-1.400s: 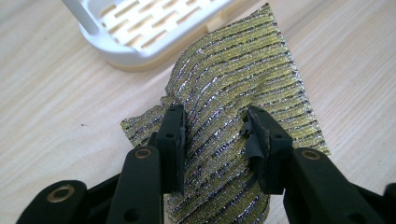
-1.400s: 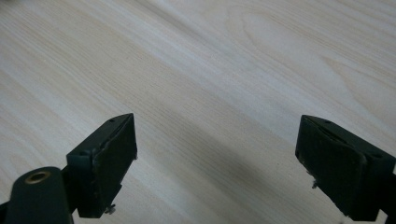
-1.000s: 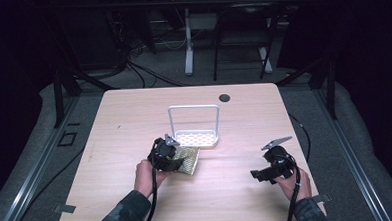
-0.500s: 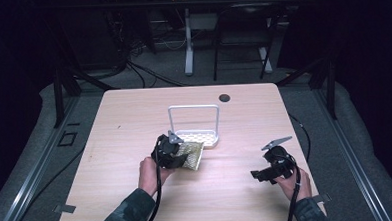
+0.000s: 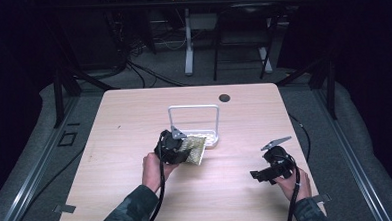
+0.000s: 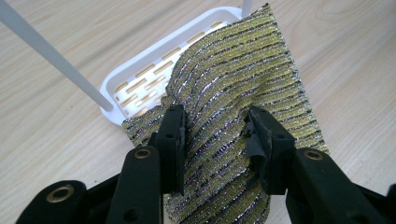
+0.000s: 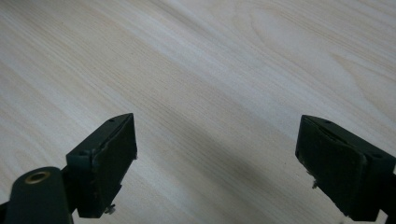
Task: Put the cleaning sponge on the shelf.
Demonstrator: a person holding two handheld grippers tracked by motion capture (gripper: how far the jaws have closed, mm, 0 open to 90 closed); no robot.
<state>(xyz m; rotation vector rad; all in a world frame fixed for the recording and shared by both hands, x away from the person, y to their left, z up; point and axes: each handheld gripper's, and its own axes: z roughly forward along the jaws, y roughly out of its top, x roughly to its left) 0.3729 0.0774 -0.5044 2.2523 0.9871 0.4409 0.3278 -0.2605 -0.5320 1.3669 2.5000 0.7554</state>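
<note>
The right tool (image 7: 217, 172) hangs released over the bare worktop (image 5: 134, 118). The left tool (image 6: 217, 140) is clenched on the scouring pad (image 6: 238, 98), raised at the white rack (image 6: 140, 84). The pad looks light, soft and crushable; grip mid-body, not the fraying edge.

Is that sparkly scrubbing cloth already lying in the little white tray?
Not yet. The left tongs pinch the cloth, holding it above the tray's near edge.
</note>
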